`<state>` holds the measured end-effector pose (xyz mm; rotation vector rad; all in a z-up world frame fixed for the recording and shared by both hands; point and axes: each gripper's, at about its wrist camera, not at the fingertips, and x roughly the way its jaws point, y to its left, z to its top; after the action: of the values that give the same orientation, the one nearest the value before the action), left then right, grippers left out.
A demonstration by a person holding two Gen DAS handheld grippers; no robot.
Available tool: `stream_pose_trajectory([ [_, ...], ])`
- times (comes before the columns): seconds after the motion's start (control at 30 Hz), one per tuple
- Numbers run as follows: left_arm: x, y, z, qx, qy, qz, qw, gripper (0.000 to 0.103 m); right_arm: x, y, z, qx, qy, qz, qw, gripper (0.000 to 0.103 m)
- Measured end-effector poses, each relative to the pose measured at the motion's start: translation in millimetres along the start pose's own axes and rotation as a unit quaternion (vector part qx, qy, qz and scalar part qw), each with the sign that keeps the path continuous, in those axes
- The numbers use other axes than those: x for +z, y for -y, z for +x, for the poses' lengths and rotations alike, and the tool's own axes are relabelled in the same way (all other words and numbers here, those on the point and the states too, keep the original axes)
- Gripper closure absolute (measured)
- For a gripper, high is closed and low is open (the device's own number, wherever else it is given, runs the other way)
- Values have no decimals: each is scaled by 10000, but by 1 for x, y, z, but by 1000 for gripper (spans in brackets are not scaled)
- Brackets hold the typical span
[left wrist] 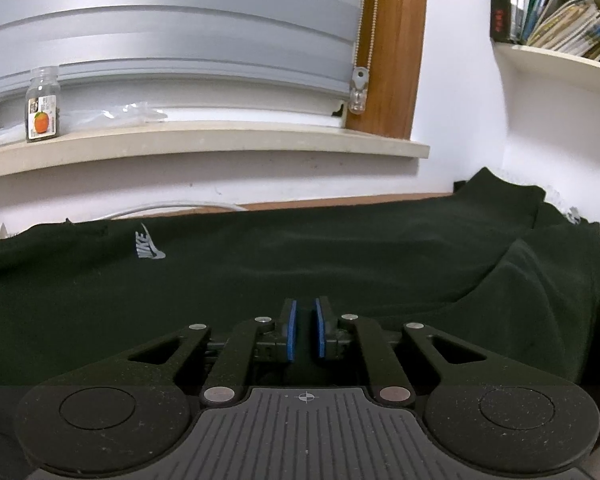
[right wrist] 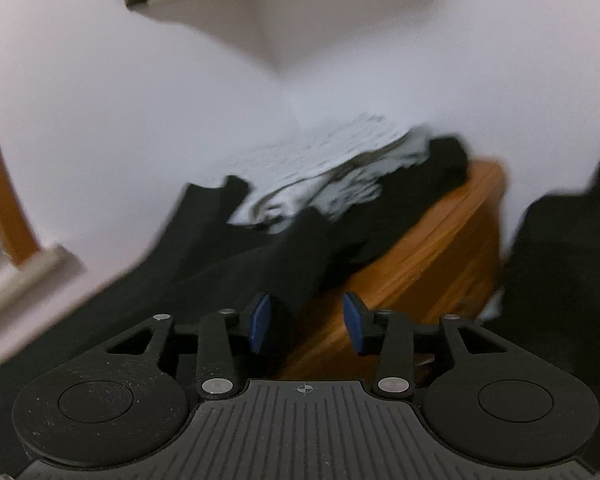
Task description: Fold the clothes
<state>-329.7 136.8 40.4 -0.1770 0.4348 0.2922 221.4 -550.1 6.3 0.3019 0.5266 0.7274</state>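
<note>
the black garment [left wrist: 300,264] lies spread across the bench [right wrist: 428,256] in front of you, its logo [left wrist: 150,247] up and a fold of cloth humped at the right. your left gripper [left wrist: 305,328] hangs low over it with jaws nearly together and nothing pinched; your right gripper [right wrist: 306,322] has jaws partly apart, empty, at the cloth's edge. it looks soft, thick and limp, so i'd grip a hem or corner, not the flat middle.
</note>
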Motion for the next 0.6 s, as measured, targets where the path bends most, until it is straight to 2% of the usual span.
stream_pose_trajectory([
  [0.07,0,-2,1,-32,-15,-60,10000,92,2,-6,6,18,10,-33,10000,60],
  [0.27,0,-4,0,-45,-7,-135,9999,90,10,-33,17,-724,452,-445,9954,61],
  [0.4,0,-4,0,-58,-3,-158,9999,88,20,-33,28,-757,374,-429,9955,61],
  [0.47,0,-6,0,-79,-5,-198,9998,88,26,-32,41,-678,123,-520,9963,62],
  [0.5,0,-6,-1,-94,-4,-213,9997,88,28,-30,43,-560,91,-508,9971,83],
  [0.53,0,-7,-1,-92,1,-233,9997,85,31,-29,40,-363,161,-498,9980,97],
  [0.6,0,-7,-2,-77,16,-271,9996,83,36,-29,24,-133,433,-453,9979,96],
])
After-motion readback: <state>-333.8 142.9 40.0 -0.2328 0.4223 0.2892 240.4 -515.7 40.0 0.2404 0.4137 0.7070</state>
